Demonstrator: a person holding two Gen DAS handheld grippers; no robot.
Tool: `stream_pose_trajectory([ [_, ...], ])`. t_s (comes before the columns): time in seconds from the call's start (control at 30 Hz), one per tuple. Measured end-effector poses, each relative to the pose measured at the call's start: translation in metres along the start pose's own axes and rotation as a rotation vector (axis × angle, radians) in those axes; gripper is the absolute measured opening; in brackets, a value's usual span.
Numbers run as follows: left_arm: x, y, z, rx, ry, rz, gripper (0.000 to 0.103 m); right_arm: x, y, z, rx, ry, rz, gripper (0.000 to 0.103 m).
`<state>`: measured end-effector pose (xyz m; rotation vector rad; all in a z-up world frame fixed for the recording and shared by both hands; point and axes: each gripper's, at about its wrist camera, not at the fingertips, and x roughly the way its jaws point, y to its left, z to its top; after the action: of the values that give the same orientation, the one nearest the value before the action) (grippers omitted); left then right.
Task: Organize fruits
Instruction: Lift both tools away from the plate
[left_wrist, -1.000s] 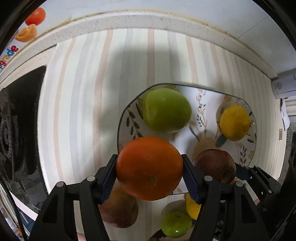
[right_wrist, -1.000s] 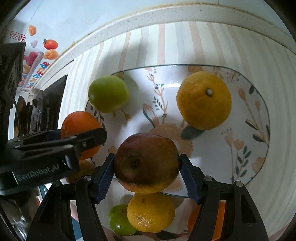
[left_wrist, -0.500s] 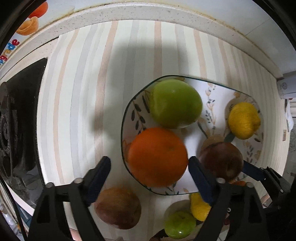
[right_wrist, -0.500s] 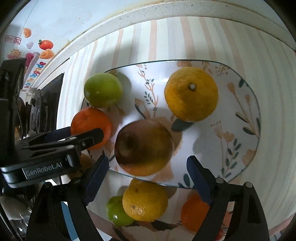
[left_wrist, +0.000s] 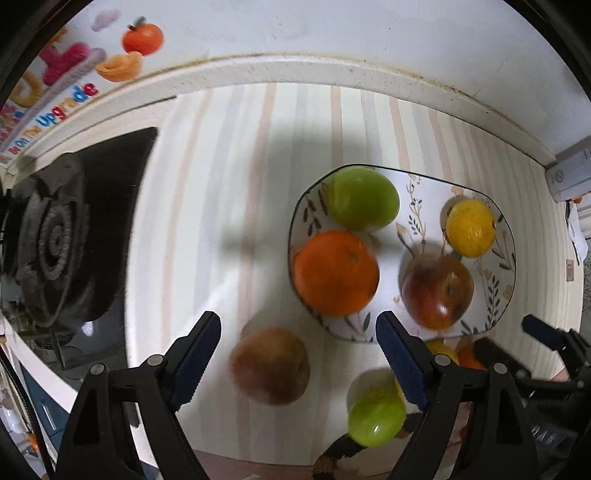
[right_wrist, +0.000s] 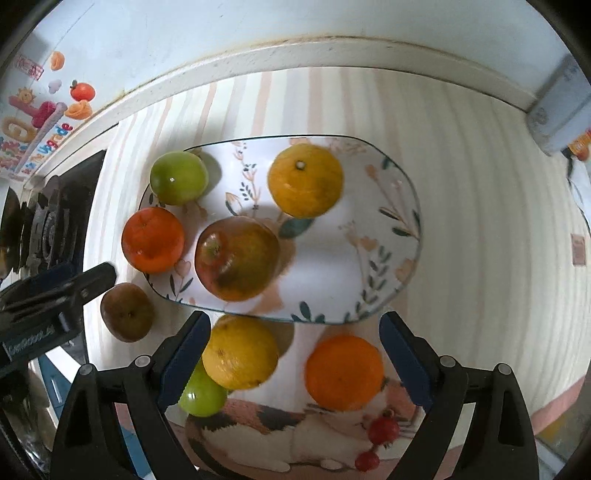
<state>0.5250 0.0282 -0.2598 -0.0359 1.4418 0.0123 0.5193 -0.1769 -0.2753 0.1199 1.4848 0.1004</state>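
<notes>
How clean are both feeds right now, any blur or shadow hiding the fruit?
Left wrist view: motion smear on the brownish apple and green apple on the counter, and a broad soft shadow reaching the plate. Right wrist view: sharper, mild blur at the edges, fisheye bending the wall edge; all fruit readable.

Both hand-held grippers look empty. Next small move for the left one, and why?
Probably ease the left hand-held gripper forward and down around the brown apple, then close. Its jaws are open, and that apple lies on the striped counter just ahead between the fingertips, outside the floral plate, which already holds four fruits. The right hand-held gripper is open too, over the loose yellow citrus.
</notes>
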Motion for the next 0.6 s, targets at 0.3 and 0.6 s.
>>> stream_pose_trajectory([
  [0.3,-0.046,0.001,-0.037,-0.008,-0.100,-0.010,0.086,-0.049,-0.003,-0.033,0.006,-0.088,-0.028,0.095],
  [0.6,-0.087,-0.004,-0.071,0.002,-0.181,-0.038,0.086,-0.102,0.005,-0.068,-0.008,-0.183,-0.034,0.095],
])
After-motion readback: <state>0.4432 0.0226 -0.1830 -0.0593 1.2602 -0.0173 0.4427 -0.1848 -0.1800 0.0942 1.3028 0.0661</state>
